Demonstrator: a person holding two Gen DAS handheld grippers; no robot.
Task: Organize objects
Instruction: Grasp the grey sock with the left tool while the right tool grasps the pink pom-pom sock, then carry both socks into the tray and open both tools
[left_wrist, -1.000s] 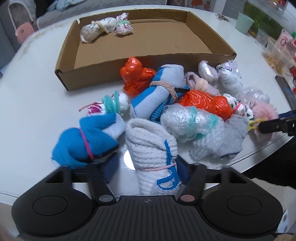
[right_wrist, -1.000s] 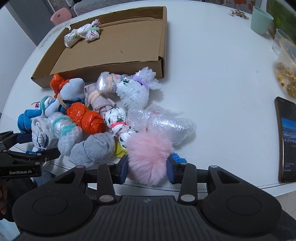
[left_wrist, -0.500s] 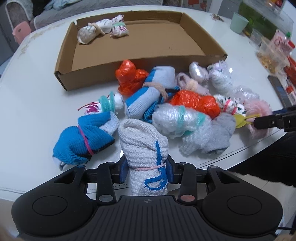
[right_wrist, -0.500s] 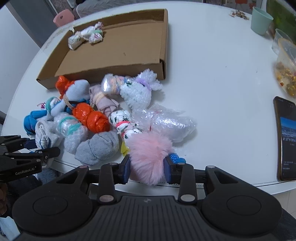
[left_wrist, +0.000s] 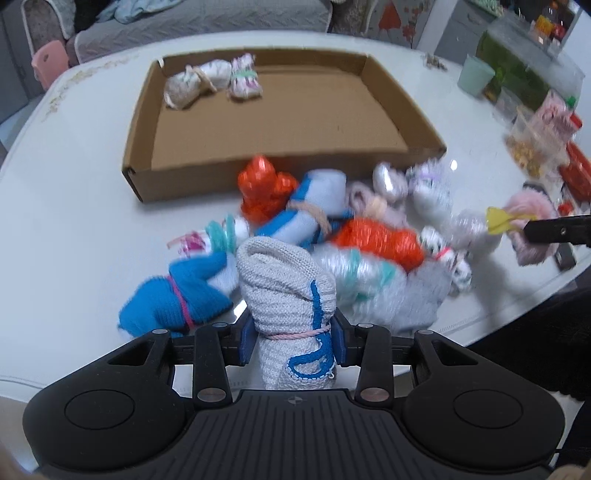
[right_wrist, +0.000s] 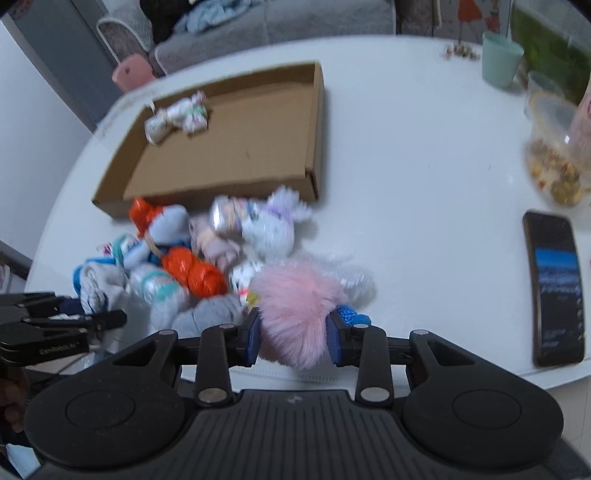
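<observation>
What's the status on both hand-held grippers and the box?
Left hand-held gripper shut on grey knit bundle. Right hand-held gripper shut on pink fluffy bundle. Cardboard box holds two bundles, mostly bare. Pile lies before the box.

The left gripper (right_wrist: 99, 317) bears blurred white lettering that seems to read "GenRobot.AI".

Grey knit bundle (left_wrist: 284, 295) upright; pink fluffy bundle (right_wrist: 295, 310); cardboard tray (left_wrist: 140, 147) behind.

Grey quilted sofa (left_wrist: 207, 22) beyond white table (right_wrist: 406, 177)
</observation>
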